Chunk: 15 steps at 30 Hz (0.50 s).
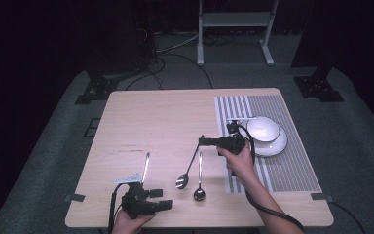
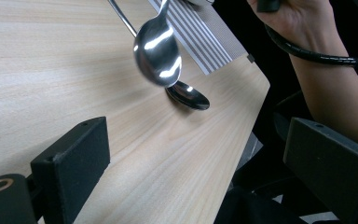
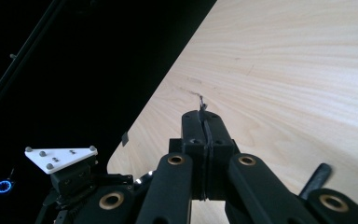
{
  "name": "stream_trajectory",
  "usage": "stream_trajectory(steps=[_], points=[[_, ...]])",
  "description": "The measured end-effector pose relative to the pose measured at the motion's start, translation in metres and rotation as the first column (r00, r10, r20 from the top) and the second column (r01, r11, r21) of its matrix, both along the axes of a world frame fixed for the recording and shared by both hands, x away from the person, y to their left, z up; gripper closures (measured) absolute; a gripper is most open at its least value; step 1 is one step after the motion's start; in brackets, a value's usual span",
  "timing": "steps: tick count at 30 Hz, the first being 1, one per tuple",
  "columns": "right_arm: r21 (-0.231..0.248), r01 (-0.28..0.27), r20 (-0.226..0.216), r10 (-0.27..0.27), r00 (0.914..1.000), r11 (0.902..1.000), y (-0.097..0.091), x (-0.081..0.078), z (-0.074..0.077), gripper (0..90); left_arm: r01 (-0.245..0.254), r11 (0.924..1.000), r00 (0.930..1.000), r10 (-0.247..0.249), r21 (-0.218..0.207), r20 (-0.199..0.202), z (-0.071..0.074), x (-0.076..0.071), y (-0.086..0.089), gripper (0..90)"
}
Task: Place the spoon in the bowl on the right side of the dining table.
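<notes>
Spoon (image 1: pixel 189 168) hangs tilted above tabletop (image 1: pixel 165 117), handle tip pinched in closed fingers of right gripper (image 1: pixel 202 141), bowl end lowest; in left gripper view, its bowl (image 2: pixel 157 51) hovers over second spoon (image 1: pixel 199 181), lying flat just beside. Knife (image 1: pixel 146 166) lies left of both spoons. Left gripper (image 1: pixel 161 199) rests near front edge, fingers (image 2: pixel 74 158) wide open, holding nothing. White bowl (image 1: pixel 263 129) sits on plate (image 1: pixel 278 145) on striped placemat (image 1: pixel 292 165), right side.

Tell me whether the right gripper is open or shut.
Shut: the right gripper has its black jaws pressed together on a thin spoon handle.
</notes>
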State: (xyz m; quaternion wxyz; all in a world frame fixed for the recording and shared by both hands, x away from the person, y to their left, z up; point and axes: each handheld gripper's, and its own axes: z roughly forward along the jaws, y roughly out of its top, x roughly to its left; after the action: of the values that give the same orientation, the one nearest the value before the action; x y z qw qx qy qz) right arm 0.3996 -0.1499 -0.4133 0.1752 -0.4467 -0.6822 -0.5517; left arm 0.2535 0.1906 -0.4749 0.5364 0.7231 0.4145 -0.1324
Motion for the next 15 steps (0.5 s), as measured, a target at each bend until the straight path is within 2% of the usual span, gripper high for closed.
stream_trajectory(steps=[8, 15], points=[[0.008, 0.032, 0.011, -0.033, 0.9994, 0.9994, -0.018, 0.004, 0.013, 89.3, 0.009, 0.9999, 1.0, -0.009, 0.007, -0.004, -0.001, 0.0, -0.001, 5.5], [0.001, 0.065, 0.017, -0.065, 0.9977, 0.9979, -0.034, 0.005, 0.018, 89.2, 0.004, 1.0, 1.0, -0.004, 0.008, -0.003, -0.001, 0.0, 0.0, 5.5]])
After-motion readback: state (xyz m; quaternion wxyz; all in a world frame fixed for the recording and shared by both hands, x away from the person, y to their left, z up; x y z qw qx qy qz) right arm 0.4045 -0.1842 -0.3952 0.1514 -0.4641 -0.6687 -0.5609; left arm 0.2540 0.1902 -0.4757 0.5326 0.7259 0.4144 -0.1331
